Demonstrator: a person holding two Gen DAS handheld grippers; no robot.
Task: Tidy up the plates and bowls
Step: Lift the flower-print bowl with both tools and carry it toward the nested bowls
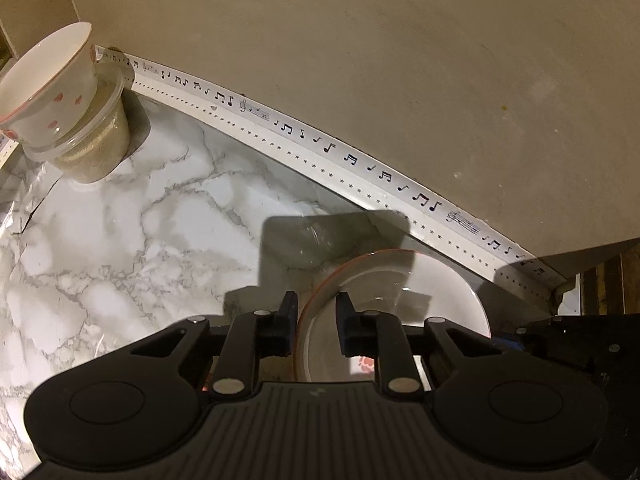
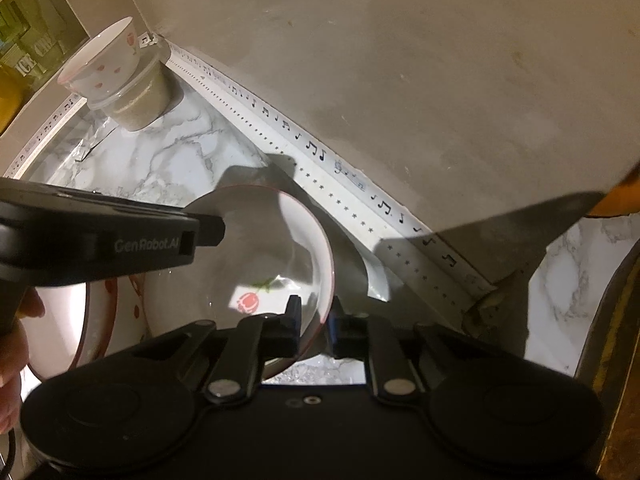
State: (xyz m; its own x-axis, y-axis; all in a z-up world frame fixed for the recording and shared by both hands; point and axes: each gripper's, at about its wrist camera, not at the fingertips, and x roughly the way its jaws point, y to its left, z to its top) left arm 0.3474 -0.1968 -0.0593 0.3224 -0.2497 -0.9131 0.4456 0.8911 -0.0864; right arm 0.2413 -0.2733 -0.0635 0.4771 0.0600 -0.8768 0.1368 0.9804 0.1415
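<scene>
The left hand-held gripper (image 1: 316,312) is closed on the near-left rim of a bowl (image 1: 420,288), one black pad inside the rim and one outside. The right hand-held gripper (image 2: 314,316) is clamped on the opposite rim of the same bowl (image 2: 256,248). "GenRobot.AI" is printed on the side of the left unit, seen from the right wrist. The bowl is white, glossy and round, edged in red, with a red flower and green stem painted inside. It is held over a marble-patterned tabletop (image 1: 120,240), close to the wall. Beside it, at the left in the right wrist view, a white plate (image 2: 100,320) with red dots is seen. A white trim strip (image 1: 320,148) printed with music notes runs along the wall's foot. In the far corner, a cup (image 1: 48,88) with pink hearts is seated in a clear tub (image 1: 100,148).
</scene>
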